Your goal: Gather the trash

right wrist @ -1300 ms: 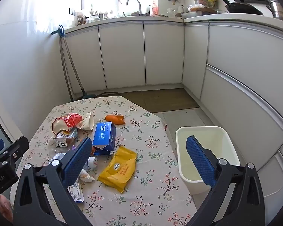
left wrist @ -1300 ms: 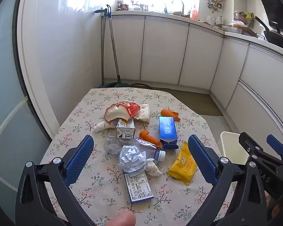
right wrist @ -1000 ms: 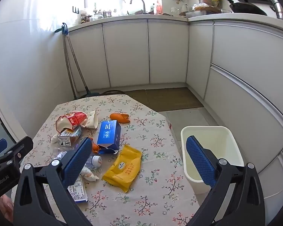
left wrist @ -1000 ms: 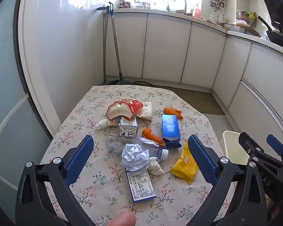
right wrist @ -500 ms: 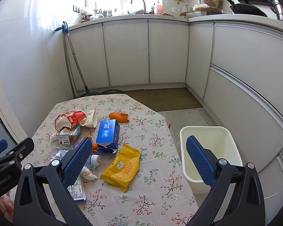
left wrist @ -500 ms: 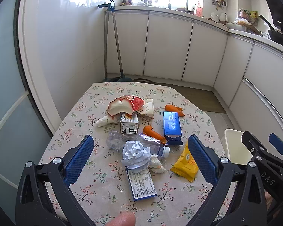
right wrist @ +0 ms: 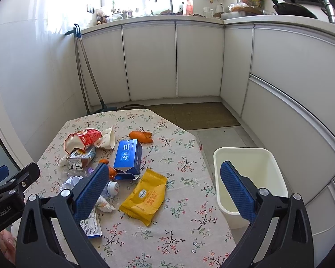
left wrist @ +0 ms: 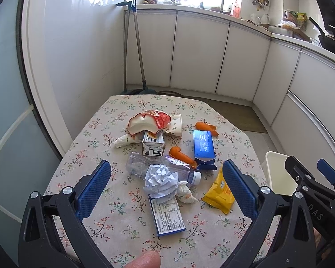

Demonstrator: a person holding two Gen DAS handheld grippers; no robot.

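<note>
Trash lies in the middle of a floral-cloth table (left wrist: 234,138): a crumpled paper ball (left wrist: 160,179) on a clear plastic bottle (left wrist: 138,165), a blue box (left wrist: 203,146), a yellow packet (left wrist: 221,193), a small milk carton (left wrist: 153,146), a red and white wrapper (left wrist: 148,120), orange peels (left wrist: 182,154) and a flat label card (left wrist: 167,215). A cream bin (right wrist: 250,178) stands on the floor to the table's right. My left gripper (left wrist: 166,185) is open and empty above the near table edge. My right gripper (right wrist: 164,189) is open and empty, above the yellow packet (right wrist: 145,196).
White kitchen cabinets (right wrist: 149,60) run along the back and right. A broom and dustpan (left wrist: 134,51) lean in the back corner. A brown mat (right wrist: 196,114) lies on the floor beyond the table. A glass panel (left wrist: 9,116) is at the left.
Both views have shifted slightly back and up, so the table and trash sit a little lower and farther. Both grippers stay open and empty. No trash has moved.
</note>
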